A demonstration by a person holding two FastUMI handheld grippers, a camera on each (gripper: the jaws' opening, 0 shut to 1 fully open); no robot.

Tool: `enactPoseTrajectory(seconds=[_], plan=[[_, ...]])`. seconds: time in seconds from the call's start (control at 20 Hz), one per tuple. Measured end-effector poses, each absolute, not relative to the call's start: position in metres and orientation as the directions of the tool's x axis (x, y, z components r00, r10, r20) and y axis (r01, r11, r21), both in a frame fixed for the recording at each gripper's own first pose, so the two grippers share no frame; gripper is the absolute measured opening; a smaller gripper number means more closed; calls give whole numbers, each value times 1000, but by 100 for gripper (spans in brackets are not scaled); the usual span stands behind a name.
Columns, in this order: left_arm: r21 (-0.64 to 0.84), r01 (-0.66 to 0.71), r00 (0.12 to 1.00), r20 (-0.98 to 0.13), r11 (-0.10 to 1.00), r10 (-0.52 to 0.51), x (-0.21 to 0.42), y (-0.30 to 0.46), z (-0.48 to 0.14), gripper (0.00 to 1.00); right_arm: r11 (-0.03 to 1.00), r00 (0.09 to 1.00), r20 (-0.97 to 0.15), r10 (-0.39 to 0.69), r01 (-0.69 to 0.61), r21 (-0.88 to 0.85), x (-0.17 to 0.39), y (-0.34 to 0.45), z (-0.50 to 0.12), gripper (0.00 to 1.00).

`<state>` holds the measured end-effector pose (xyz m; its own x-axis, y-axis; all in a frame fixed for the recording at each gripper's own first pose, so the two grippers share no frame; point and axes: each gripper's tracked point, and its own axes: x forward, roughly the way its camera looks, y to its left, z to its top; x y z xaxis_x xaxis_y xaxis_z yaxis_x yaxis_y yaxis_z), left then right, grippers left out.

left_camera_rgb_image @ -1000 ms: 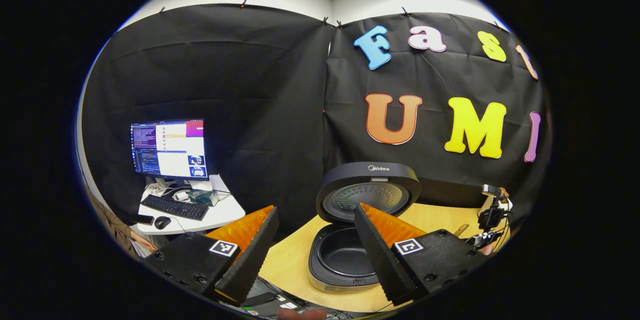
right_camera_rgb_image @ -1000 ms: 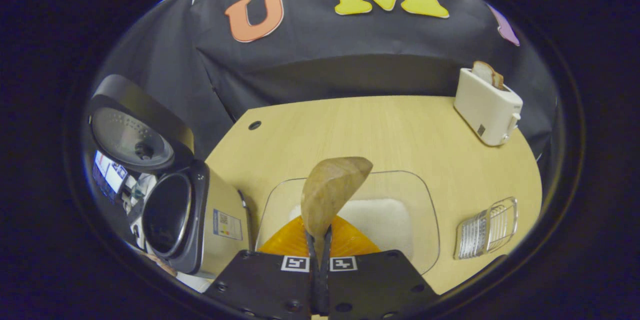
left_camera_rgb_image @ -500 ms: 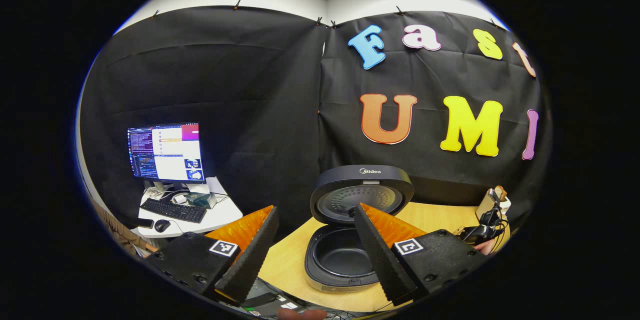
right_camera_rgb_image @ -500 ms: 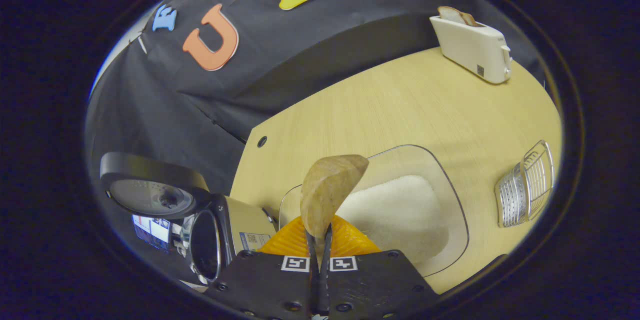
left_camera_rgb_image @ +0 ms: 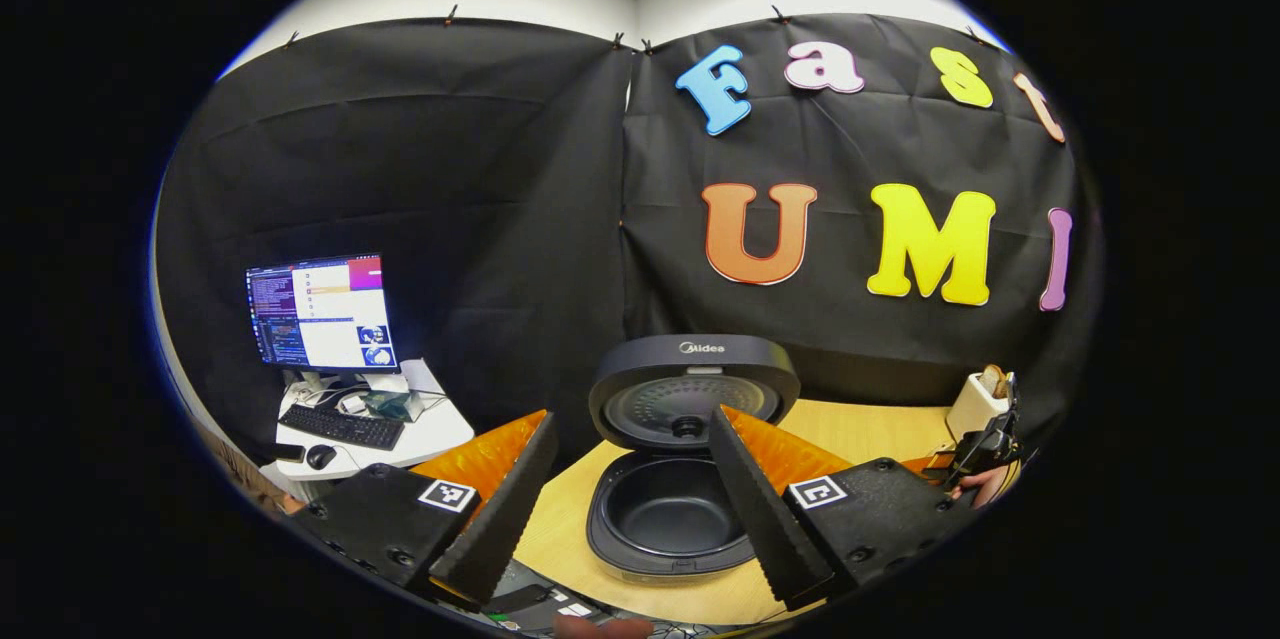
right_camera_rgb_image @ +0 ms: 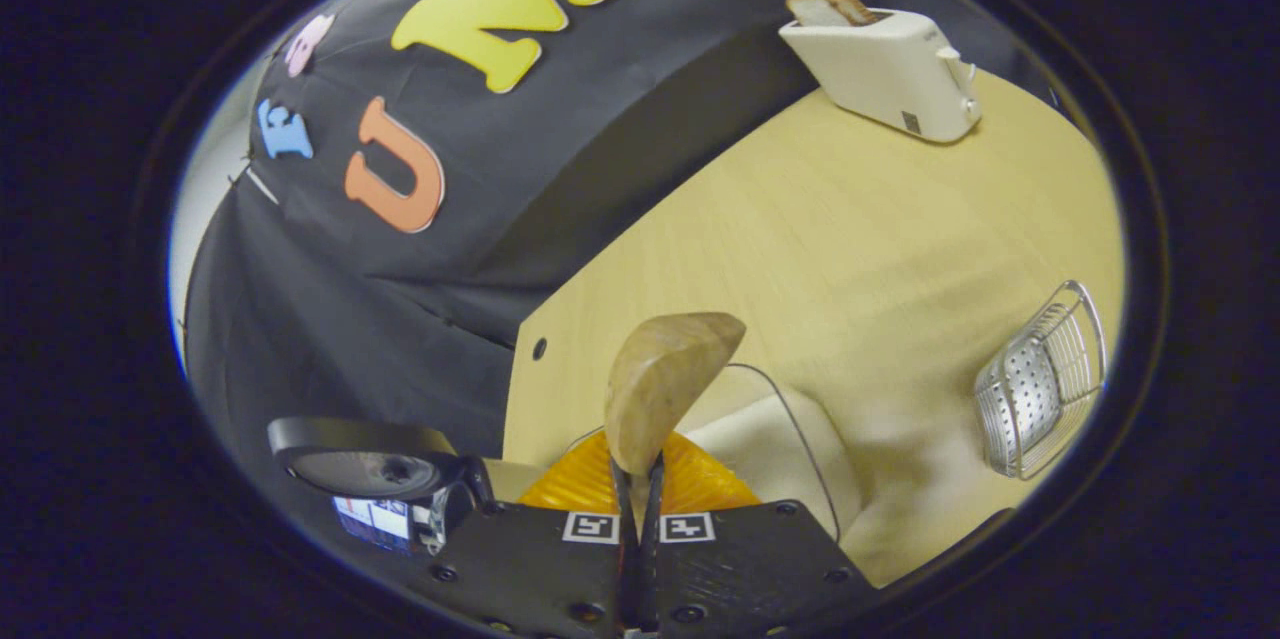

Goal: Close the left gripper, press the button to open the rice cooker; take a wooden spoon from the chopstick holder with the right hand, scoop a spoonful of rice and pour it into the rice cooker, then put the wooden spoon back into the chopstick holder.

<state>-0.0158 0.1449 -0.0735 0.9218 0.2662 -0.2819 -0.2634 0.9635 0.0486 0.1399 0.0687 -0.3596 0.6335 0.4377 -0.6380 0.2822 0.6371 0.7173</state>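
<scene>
Both fingers of the right hand-held gripper (right_camera_rgb_image: 637,504) pinch the wooden spoon (right_camera_rgb_image: 660,384), bowl pointing up-frame, with rice (right_camera_rgb_image: 775,464) lower right and the open rice cooker (right_camera_rgb_image: 370,469) lower left, while the left hand-held gripper (left_camera_rgb_image: 630,499) gapes wide.

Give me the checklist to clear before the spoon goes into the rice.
1. Rice cooker lid up, pot exposed: ok.
2. Right claw shut on the wooden spoon: ok.
3. Spoon bowl empty, ready to scoop: cannot tell, its hollow side faces away.
4. Rice in the clear tray under the spoon: ok.
5. Left claw open, hovering near the cooker, touching nothing: ok.
6. Chopstick holder lies on its side on the table; spoon return: not ok.
</scene>
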Motion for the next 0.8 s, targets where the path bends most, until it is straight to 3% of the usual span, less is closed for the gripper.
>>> enactPoseTrajectory(seconds=[0.45,0.8], plan=[[12,-255,929,-274,967,248,-7,132,-85,98,613,646,-630,432,303,730,136,41,-327,0],[28,-264,931,-255,964,262,-11,145,-87,98,567,648,-597,473,295,769,141,73,-284,0]])
